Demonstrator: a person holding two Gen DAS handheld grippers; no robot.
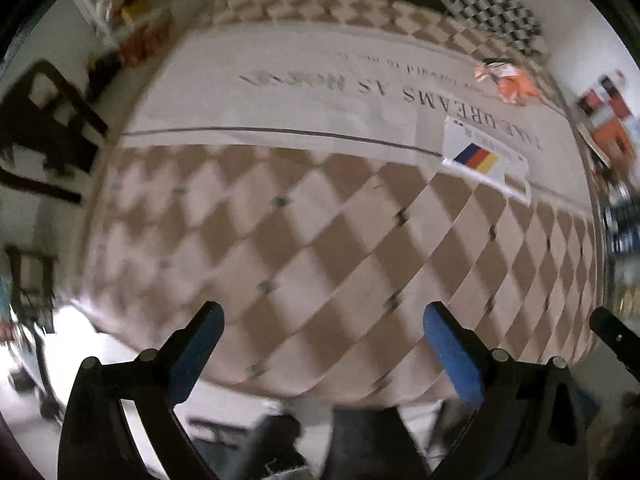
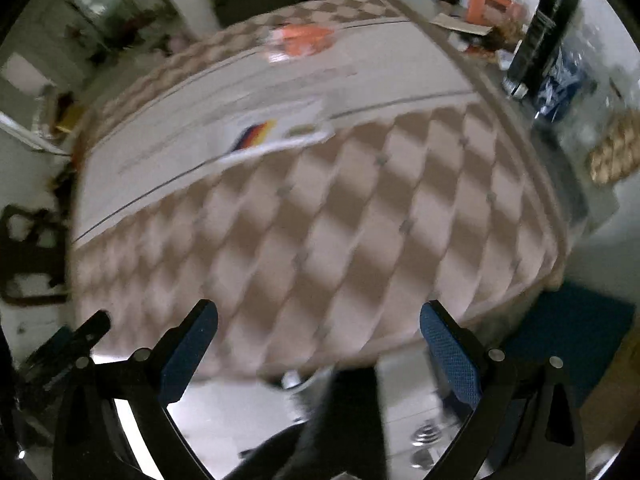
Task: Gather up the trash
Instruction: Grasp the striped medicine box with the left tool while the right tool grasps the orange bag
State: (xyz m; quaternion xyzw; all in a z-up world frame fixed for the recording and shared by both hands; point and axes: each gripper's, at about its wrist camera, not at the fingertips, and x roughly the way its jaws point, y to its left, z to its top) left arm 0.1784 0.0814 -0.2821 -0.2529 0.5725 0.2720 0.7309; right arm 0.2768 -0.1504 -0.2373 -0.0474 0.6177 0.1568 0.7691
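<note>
Across the table [image 1: 304,248], a checkered cloth with a pale lettered runner carries what looks like the trash, and both tools hang back off its near edge, probably for a view before reaching. Beside the runner's near border lies a white box [image 1: 486,158] with a black, red and yellow stripe. Toward the far right corner sits a crumpled orange wrapper [image 1: 510,82]. Left gripper [image 1: 322,320] and right gripper [image 2: 318,318] both gape wide, holding nothing.

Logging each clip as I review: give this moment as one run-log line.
left gripper: open, empty | right gripper: open, empty | crumpled orange wrapper: on checkered tablecloth, untouched | white box with striped flag: untouched
</note>
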